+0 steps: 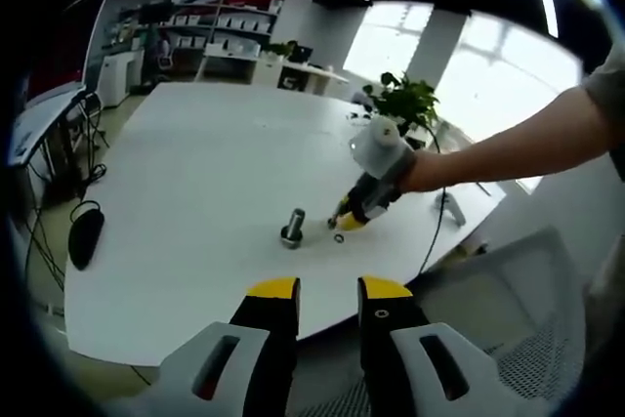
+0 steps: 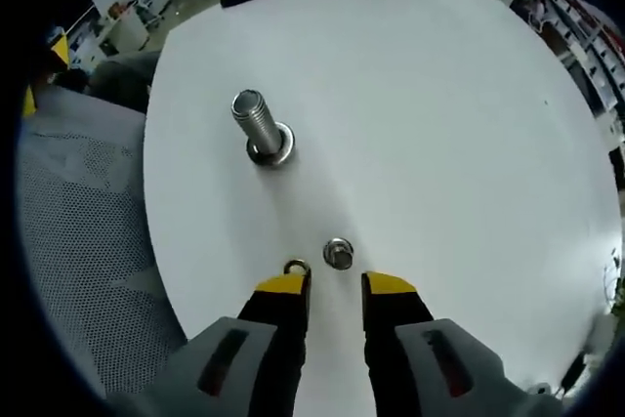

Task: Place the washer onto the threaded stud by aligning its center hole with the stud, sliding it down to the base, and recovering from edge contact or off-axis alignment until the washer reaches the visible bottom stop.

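**Washer not yet on stud: right gripper over small parts, pickup pending**

Progress: the threaded stud stands upright on its base in the upper left of the right gripper view, well apart from the jaws. Whether a washer already lies at its base, I cannot tell. Two small metal rings lie just ahead of the right gripper: one ring touching the left jaw tip, a second ring off the gap. Which is the washer is unclear. The jaws stand apart, grasping nothing. Judged remaining: pick up, align, slide down to the stop.

The left gripper, at the bottom of its own view, is released and empty, held back off the table edge.

Surface: white table, plain and matte. Room: office with shelves at upper left, potted plant, bright windows at upper right, mesh chair at left.
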Tool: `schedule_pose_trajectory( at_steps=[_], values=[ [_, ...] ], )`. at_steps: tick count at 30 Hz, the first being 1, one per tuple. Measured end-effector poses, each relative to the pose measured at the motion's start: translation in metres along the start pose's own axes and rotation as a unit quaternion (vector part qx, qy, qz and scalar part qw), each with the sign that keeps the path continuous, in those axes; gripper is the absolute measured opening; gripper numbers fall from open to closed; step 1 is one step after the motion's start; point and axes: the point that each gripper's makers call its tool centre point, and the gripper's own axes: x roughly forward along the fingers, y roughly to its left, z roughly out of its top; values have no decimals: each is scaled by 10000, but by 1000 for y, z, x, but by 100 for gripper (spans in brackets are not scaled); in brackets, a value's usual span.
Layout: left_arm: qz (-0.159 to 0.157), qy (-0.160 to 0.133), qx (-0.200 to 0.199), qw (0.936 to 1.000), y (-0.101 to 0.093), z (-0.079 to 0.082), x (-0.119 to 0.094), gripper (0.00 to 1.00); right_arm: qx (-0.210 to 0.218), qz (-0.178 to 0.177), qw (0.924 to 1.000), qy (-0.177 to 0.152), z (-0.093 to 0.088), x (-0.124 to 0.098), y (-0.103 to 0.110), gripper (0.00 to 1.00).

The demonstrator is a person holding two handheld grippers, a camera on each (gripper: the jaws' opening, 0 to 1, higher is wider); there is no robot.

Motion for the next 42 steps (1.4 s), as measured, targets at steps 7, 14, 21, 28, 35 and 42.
schedule_pose_trajectory(
  at_steps=[7, 14, 21, 28, 35, 42],
  values=[
    [-71, 49, 68, 9999, -3, -2, 1, 21, -17, 18, 10000, 49, -10, 2, 14, 26],
    [-142, 14, 106, 9998, -6, 0, 1, 21, 2, 50, 10000, 49, -12, 8, 22, 26],
    [-102, -34, 61, 9999, -4, 1, 0, 21, 32, 62, 10000, 39, -7, 12, 25, 26],
    [-101, -28, 63, 9999, -4, 1, 0, 21, 133, -15, 9999, -53, -5, 12, 22, 24],
    [-124, -3, 91, 9999, -5, 0, 1, 21, -120, -58, 9999, -102, -4, 13, 24, 23],
    [-144, 13, 103, 9998, -6, 0, 1, 21, -333, 11, 9994, 33, -2, 14, 26, 19]
  ],
)
